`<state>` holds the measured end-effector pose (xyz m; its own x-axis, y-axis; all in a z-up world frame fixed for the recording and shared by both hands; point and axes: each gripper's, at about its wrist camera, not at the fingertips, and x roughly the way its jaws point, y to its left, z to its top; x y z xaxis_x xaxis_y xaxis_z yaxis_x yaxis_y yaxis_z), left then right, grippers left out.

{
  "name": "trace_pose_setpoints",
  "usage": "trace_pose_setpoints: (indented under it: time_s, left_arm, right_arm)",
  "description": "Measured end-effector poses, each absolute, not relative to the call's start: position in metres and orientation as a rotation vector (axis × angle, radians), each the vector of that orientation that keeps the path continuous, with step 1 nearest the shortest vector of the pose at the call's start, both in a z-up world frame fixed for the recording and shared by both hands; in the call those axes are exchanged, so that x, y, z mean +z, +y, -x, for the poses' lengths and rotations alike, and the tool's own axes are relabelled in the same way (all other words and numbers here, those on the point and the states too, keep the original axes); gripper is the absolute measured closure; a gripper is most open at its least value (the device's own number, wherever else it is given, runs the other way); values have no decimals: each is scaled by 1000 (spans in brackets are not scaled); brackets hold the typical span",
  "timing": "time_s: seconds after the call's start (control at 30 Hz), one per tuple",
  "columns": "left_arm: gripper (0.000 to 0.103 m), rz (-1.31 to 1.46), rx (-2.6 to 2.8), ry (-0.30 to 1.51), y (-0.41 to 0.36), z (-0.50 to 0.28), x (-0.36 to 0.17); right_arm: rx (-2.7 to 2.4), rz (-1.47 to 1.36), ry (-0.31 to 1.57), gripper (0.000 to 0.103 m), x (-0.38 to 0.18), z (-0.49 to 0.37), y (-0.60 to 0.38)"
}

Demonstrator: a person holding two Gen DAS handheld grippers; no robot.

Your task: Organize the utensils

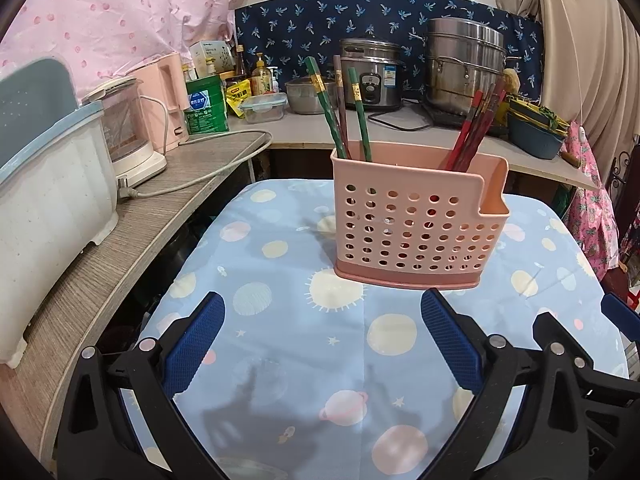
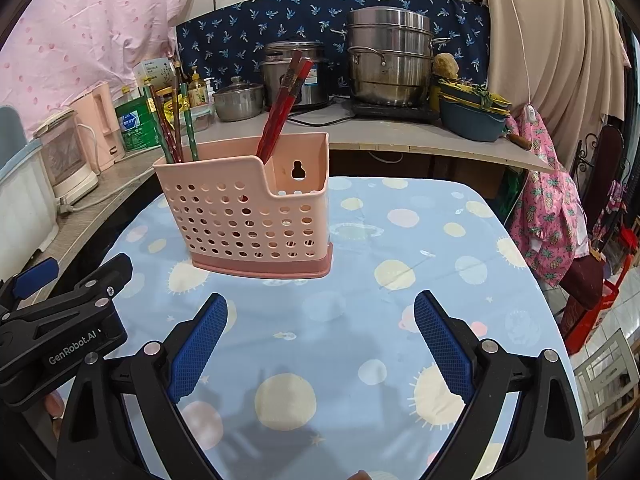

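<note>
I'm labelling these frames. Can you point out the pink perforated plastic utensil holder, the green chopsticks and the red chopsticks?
pink perforated plastic utensil holder (image 1: 404, 232), left wrist view, front wall.
green chopsticks (image 1: 359, 110), left wrist view, shaft of the right-hand stick.
red chopsticks (image 2: 280, 114), right wrist view, mid-shaft of the bundle.

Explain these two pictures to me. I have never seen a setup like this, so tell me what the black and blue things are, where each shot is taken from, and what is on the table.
No robot here: a person holds a hand-held clamp tool in each hand, each carrying a wide-angle camera looking along its two fingers. One picture comes from the left tool, the other from the right tool. The blue ridged pads are the fingertips. Both tools are open and hold nothing. On the table, covered with a planet-patterned cloth, stands a pink perforated utensil holder. Green chopsticks stand at one end, red chopsticks at the other. Behind, a counter holds a rice cooker and a steel steamer pot.
</note>
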<state>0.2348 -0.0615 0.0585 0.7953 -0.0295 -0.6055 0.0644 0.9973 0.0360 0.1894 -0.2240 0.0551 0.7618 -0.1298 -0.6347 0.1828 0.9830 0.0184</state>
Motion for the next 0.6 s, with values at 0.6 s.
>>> trace_pose_setpoints:
  time_s: [0.6]
  left_arm:
    - [9,-48,-25,640,-59,-236,62]
  right_arm:
    - [-167,-76,683,12,56,-191,-221]
